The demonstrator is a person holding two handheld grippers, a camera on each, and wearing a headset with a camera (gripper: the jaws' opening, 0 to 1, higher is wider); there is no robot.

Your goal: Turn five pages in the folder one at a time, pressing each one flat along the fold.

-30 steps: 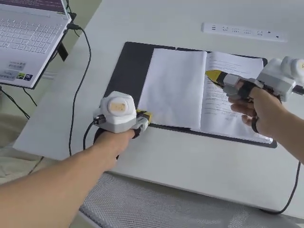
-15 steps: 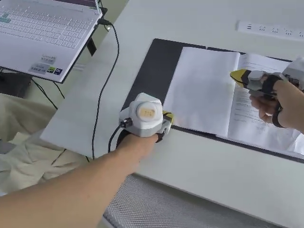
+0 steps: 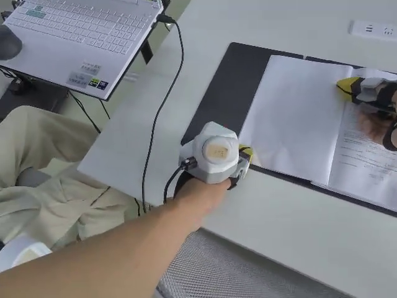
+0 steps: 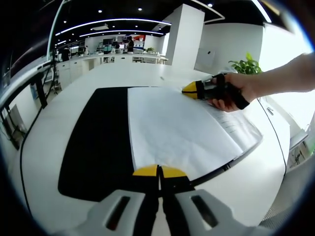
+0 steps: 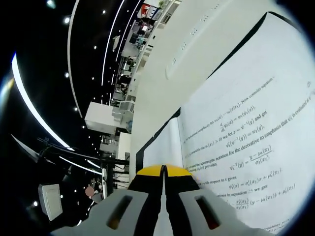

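The folder (image 3: 223, 93) lies open on the white surface (image 3: 298, 230). The right tool (image 5: 163, 170), jaws together, sets its tip at the far end of the fold (image 3: 339, 124) — likely to press the turned page (image 3: 298, 118) flat — while the left tool (image 4: 158, 171), also closed and empty, seems to steady that page's near edge.

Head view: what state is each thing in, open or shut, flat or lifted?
Black folder: open, lying flat.
Blank white page: flat, left of the fold.
Printed page: flat, right of the fold.
Silver laptop: open.
Left gripper: shut.
Right gripper: shut, at the fold.
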